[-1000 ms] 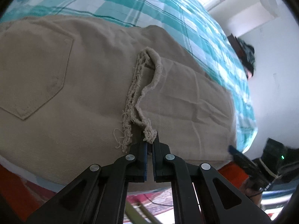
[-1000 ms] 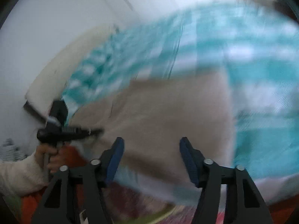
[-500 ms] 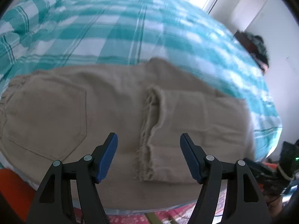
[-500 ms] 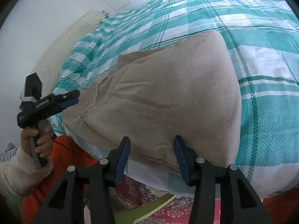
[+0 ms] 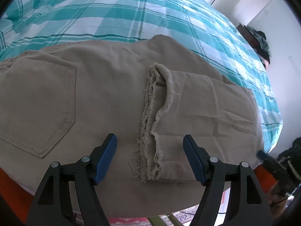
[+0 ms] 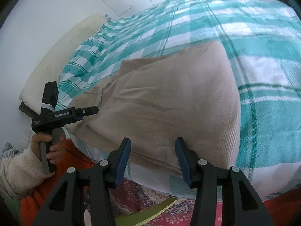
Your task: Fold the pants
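**Leg ends laid over the seat; the next fold waited**

The beige pants (image 5: 105, 94) lay flat along the near edge of the bed (image 5: 131, 15), on its teal-and-white checked cover. They were already doubled lengthwise, one leg over the other, and the legs had been brought back over the upper part: the frayed hems (image 5: 156, 113) rested on the seat, just beside the back pocket (image 5: 37, 109), while the rounded fold (image 6: 216, 103) lay at the opposite end, toward the right.

The left claw (image 5: 150, 156) hung over the hems with its jaws widening and nothing between the blue pads (image 5: 106, 156); the cloth lay free beneath it. Judged from that, the hem ends had just been set down and the first crosswise fold was finished. The right claw (image 6: 152, 160) stood spread at the folded end, low at the bed's edge, its pads close to the cloth but gripping nothing. In the right wrist view a hand (image 6: 47, 145) in a fleecy cream sleeve (image 6: 17, 169) held the left tool.

What remained was probably one more fold to make a compact packet. That would call for pinching all the layers at the folded end and carrying them across toward the waistband, or the reverse. The loose, stringy hems could easily drag or slip out, so the grip ought to take the full stack and lift cleanly. The pants also lay close to the mattress edge, where a sideways tug might pull them off.
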`<state>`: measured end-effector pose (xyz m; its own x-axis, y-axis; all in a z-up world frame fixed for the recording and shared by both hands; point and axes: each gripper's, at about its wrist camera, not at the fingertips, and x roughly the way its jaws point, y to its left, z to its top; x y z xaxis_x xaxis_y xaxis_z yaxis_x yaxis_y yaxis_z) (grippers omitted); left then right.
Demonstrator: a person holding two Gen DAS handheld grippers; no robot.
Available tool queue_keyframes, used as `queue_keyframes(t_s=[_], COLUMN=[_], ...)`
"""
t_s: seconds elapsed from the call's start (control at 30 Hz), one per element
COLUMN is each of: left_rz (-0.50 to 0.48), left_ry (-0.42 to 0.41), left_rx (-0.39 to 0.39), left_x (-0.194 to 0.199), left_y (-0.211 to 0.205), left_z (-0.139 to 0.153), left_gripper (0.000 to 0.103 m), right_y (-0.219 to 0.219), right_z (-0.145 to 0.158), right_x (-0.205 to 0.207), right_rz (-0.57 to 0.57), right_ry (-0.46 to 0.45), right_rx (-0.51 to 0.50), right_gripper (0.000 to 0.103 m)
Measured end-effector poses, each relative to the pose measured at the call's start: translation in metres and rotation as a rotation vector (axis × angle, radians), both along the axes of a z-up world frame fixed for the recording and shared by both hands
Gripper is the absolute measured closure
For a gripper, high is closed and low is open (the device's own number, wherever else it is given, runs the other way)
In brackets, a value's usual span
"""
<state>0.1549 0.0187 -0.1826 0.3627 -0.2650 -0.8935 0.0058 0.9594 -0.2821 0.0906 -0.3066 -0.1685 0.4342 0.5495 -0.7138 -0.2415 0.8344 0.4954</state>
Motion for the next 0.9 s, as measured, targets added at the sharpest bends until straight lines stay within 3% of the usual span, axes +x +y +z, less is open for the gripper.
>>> queue_keyframes(t_s=[0.13,0.37,0.43,0.5,0.53,0.63,0.73,0.8,0.9], left_rz=[-0.006,0.04,0.053,0.059,0.064,0.083,0.075,0.07,0.091], left_ry=[-0.012,-0.023,-0.028,-0.038,-0.045,-0.094,-0.148,-0.173,-0.186], left_rx=[0.018,0.0,0.001,-0.004,-0.004,-0.011,-0.004,0.047,0.141], left_x=[-0.003,-0.005,-0.007,-0.009,-0.011,-0.017,-0.023,-0.028,-0.036], left_y=[-0.001,0.013,0.018,0.021,0.023,0.028,0.024,0.018,0.016], left_z=[0.004,0.009,0.01,0.014,0.017,0.032,0.048,0.054,0.054], left_gripper=[0.028,0.028,0.028,0.028,0.028,0.027,0.022,0.02,0.017], right_y=[-0.008,0.009,0.015,0.021,0.022,0.027,0.028,0.031,0.031], right_z=[0.032,0.05,0.032,0.001,-0.002,0.017,0.049,0.059,0.047], right_x=[-0.003,0.046,0.066,0.083,0.085,0.082,0.062,0.039,0.013], right_rz=[-0.073,-0.017,0.004,0.031,0.033,-0.002,-0.034,-0.048,-0.101], right_ry=[-0.068,-0.087,-0.014,0.124,0.122,0.076,-0.055,-0.14,-0.189], right_rx=[0.032,-0.153,-0.192,-0.23,-0.241,-0.256,-0.226,-0.227,-0.251], right_gripper=[0.047,0.045,0.04,0.038,0.038,0.039,0.038,0.033,0.033])
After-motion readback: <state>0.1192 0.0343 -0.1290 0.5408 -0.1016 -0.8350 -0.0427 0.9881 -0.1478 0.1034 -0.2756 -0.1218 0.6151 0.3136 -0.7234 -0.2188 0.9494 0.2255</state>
